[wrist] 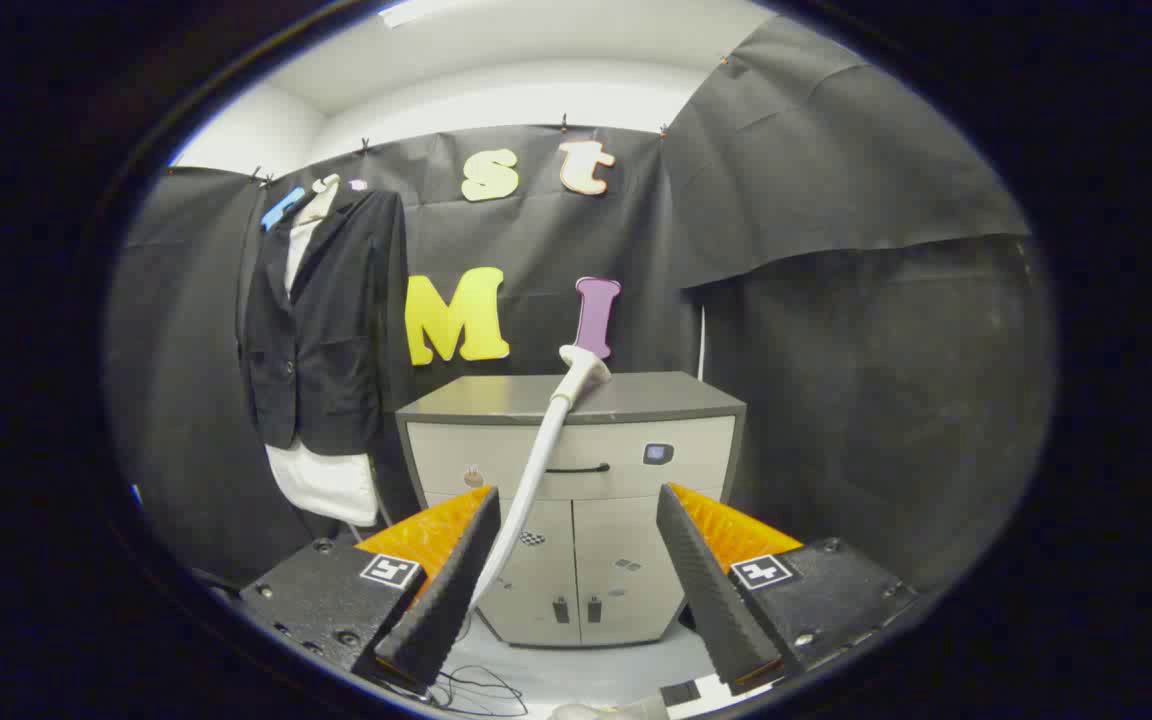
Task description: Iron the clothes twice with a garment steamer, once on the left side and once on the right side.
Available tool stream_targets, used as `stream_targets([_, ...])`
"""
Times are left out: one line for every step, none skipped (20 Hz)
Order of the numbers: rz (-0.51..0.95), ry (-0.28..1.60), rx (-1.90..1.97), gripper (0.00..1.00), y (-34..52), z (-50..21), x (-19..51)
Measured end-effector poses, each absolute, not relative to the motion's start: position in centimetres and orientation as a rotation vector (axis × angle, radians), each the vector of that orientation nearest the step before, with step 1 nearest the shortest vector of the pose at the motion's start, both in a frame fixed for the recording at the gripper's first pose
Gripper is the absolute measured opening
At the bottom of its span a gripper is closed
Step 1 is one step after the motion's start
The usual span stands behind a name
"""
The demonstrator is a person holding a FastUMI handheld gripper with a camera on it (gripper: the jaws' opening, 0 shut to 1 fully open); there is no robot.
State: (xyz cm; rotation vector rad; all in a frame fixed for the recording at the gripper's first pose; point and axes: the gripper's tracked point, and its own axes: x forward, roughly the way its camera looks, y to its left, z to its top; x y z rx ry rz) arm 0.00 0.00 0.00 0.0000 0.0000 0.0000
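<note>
Gripper view shows my fingers (576,590) spread apart on nothing, the steamer head (584,366) resting on the cabinet (636,400) straight beyond them, its hose (536,470) slanting down toward my left finger, the jacket (321,320) hanging farther left

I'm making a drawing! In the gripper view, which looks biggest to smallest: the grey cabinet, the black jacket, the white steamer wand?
1. Grey two-door cabinet, the widest.
2. Black hanging jacket, a little smaller.
3. White steamer wand, thin, its head lying on the cabinet.
The open gripper holds nothing.
</note>
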Motion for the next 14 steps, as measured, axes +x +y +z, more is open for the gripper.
stream_targets([-0.004, -0.001, 0.000, 0.98, 0.2, 0.1, -0.1])
stream_targets([-0.008, -0.005, -0.001, 0.98, 0.3, 0.1, -0.3])
stream_targets([-0.009, -0.008, -0.004, 0.98, 0.5, 0.3, -0.4])
stream_targets([-0.011, -0.008, -0.007, 0.98, 0.7, 0.4, -0.4])
stream_targets([-0.014, -0.010, -0.009, 0.98, 0.9, 0.6, -0.5])
stream_targets([-0.015, -0.014, -0.012, 0.98, 1.0, 0.7, -0.5])
stream_targets([-0.018, -0.015, -0.016, 0.98, 1.1, 0.8, -0.5])
stream_targets([-0.017, -0.015, -0.016, 0.98, 1.3, 0.7, -0.6])
stream_targets([-0.015, -0.014, -0.012, 0.98, 1.6, 0.8, -0.6])
stream_targets([-0.012, -0.012, -0.008, 0.98, 1.7, 0.7, -0.6])
stream_targets([-0.011, -0.011, -0.007, 0.98, 1.8, 0.8, -0.5])
stream_targets([-0.012, -0.008, -0.010, 0.98, 1.8, 0.6, -0.5])
stream_targets([-0.014, -0.005, -0.015, 0.98, 1.9, 0.6, -0.4])
stream_targets([-0.014, -0.003, -0.017, 0.98, 2.1, 0.6, -0.5])
